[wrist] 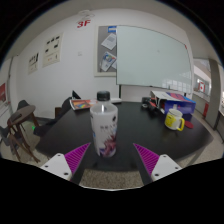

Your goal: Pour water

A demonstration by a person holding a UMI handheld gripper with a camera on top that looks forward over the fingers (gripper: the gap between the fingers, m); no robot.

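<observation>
A clear plastic bottle (104, 130) with a white cap and a pink-and-blue label stands upright on the dark round table (150, 133). It sits just ahead of my gripper (112, 160), a little left of the midline and nearer the left finger. Both fingers (70, 160) with magenta pads stand wide apart, with nothing pressed between them. A yellow cup-like container (175, 119) rests on the table further off to the right.
A chair (27, 120) stands at the table's left. A red and white box (80, 103) lies at the far side of the table. More boxes and clutter (172, 100) sit at the right, below a whiteboard (152, 60) on the wall.
</observation>
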